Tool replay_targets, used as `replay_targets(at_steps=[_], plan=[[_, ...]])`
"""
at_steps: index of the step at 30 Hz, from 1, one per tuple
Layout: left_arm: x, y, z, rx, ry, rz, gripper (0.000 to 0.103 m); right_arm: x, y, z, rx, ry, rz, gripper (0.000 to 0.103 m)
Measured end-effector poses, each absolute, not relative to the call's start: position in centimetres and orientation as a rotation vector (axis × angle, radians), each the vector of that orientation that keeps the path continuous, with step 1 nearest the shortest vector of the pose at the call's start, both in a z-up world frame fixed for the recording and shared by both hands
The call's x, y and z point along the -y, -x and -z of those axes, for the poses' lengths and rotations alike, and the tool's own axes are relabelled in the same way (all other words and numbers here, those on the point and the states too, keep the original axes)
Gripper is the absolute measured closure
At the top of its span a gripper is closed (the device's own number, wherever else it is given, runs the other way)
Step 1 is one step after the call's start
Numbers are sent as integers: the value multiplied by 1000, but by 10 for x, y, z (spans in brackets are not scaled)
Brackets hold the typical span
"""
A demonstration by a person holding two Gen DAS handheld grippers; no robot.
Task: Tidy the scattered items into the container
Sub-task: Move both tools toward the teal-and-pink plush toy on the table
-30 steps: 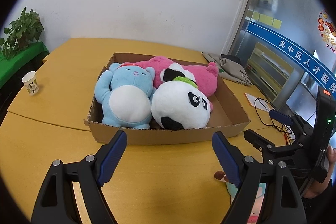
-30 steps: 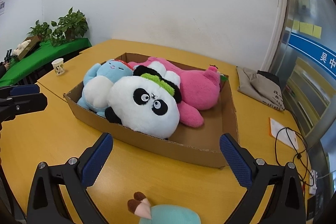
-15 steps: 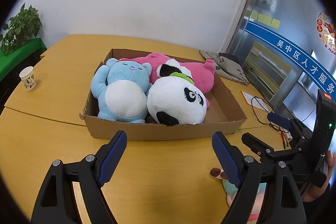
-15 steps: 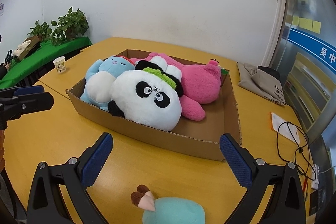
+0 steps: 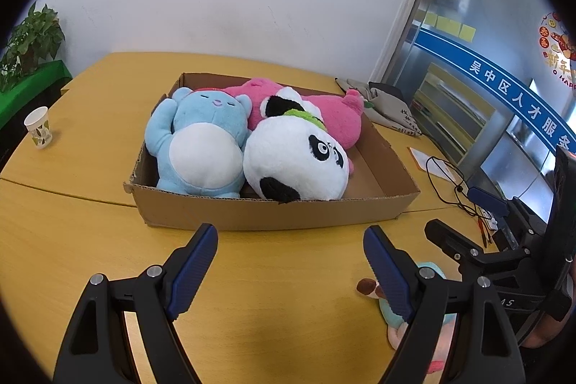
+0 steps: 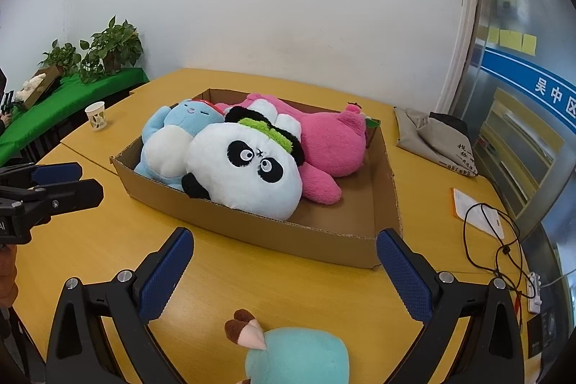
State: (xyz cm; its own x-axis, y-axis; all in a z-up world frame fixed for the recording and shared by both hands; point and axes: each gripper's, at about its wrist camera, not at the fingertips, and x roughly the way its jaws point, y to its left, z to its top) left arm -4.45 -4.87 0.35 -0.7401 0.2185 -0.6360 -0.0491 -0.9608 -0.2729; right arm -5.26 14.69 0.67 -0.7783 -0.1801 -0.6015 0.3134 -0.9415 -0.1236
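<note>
Both sets of jaws stand wide with nothing between them: my left gripper (image 5: 289,263) hangs over bare yellow tabletop (image 5: 270,294), and my right gripper (image 6: 284,270) is spread above the last loose item, a small teal plush toy with a brown-and-cream tuft (image 6: 295,353), which lies on the table just short of its blue pads. Over the last second I have drawn both grippers back and down; the shallow brown cardboard box (image 6: 288,234) sits farther off than it did, and the teal toy has come more fully under the right gripper. I take that to mean the next pick is this toy, with the right gripper. Beyond it, the box already holds a round black-and-white panda plush (image 6: 248,173), a light blue bear plush with a white belly (image 5: 201,146) and a pink plush (image 6: 331,141), with bare floor left at its right end. Farther off, a paper cup (image 5: 37,132) stands well apart.
</note>
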Motion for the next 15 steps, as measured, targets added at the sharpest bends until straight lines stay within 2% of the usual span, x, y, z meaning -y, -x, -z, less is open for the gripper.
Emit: replay_targets(at_steps=[11, 15], plan=[[32, 41, 4, 343, 1092, -2706, 19, -174, 40, 5, -282, -961, 2712, 0], [27, 45, 13, 375, 1128, -2657, 19, -212, 30, 20, -193, -1057, 2709, 0]])
